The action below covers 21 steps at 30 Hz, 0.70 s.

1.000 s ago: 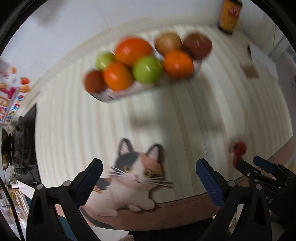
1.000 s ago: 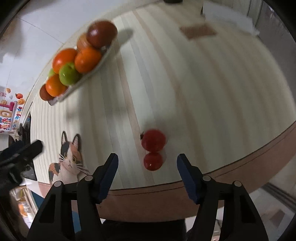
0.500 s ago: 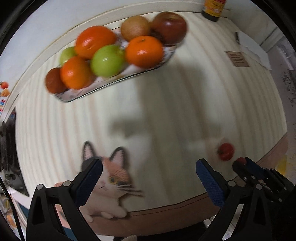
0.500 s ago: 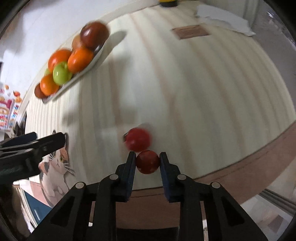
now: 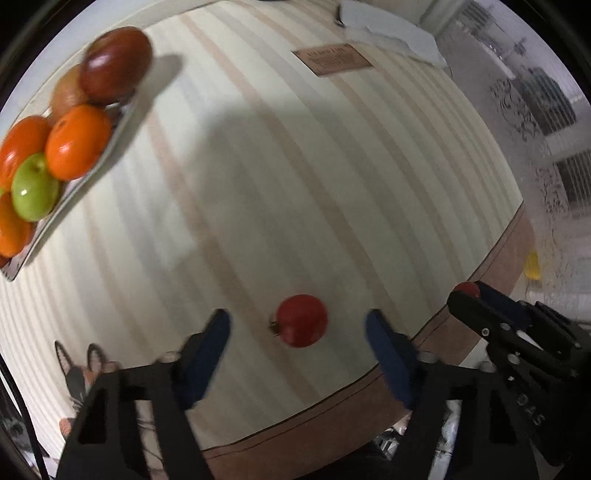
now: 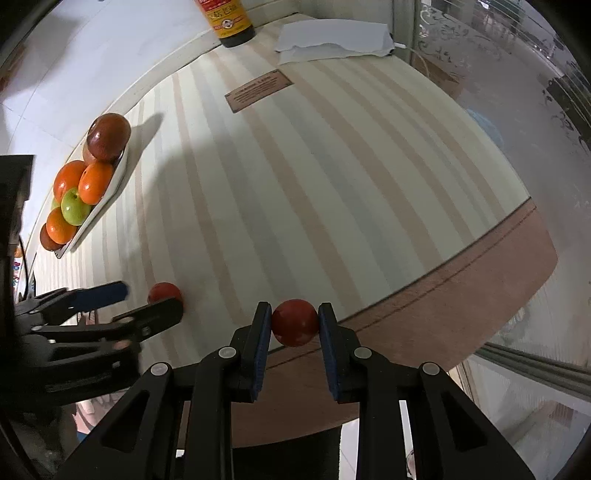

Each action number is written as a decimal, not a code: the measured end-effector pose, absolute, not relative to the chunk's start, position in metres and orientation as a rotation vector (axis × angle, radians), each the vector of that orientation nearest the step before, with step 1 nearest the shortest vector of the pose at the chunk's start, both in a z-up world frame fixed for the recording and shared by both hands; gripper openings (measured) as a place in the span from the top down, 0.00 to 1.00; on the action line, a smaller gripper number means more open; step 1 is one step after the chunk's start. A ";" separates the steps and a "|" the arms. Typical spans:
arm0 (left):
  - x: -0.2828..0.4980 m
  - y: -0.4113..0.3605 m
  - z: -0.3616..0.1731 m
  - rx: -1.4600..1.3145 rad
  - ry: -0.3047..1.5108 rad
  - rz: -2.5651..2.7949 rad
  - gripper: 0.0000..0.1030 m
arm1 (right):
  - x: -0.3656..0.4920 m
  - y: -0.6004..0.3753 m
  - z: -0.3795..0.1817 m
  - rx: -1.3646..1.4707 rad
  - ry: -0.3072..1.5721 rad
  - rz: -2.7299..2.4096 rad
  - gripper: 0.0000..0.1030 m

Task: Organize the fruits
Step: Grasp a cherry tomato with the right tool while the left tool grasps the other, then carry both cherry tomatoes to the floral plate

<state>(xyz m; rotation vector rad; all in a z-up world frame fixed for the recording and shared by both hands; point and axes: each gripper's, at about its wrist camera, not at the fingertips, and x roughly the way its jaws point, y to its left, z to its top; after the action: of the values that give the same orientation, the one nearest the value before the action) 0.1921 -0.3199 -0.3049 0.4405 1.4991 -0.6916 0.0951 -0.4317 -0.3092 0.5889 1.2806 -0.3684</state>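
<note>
My right gripper is shut on a small red tomato and holds it above the table's front edge; it also shows in the left wrist view. My left gripper is open, its jaws on either side of a second red tomato that lies on the striped table. That tomato shows in the right wrist view, next to the left gripper. A white plate piled with oranges, green apples and dark red fruit sits at the far left.
A dark sauce bottle and a white paper napkin stand at the table's far side. A brown label lies flat on the tablecloth. A cat picture is near the front left edge.
My right gripper has lifted its tomato off the table and back over the edge. My left gripper has swung right and closed in around the other tomato.
</note>
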 end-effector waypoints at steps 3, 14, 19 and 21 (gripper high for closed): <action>0.190 -0.329 -0.313 0.466 1.505 -0.700 0.61 | 0.094 -0.433 -0.310 0.597 1.279 -0.373 0.73; 0.203 -0.303 -0.315 0.438 1.474 -0.698 0.71 | 0.098 -0.428 -0.301 0.575 1.261 -0.346 0.72; 0.213 -0.275 -0.306 0.400 1.476 -0.692 0.71 | 0.103 -0.425 -0.294 0.573 1.241 -0.333 0.72; 0.219 -0.265 -0.300 0.366 1.478 -0.677 0.71 | 0.107 -0.423 -0.292 0.577 1.231 -0.324 0.72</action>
<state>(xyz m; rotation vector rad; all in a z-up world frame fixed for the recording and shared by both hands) 0.2195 -0.2646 -0.2999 0.3664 1.4779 -0.6773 0.1071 -0.4227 -0.2919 0.5767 1.2305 -0.3236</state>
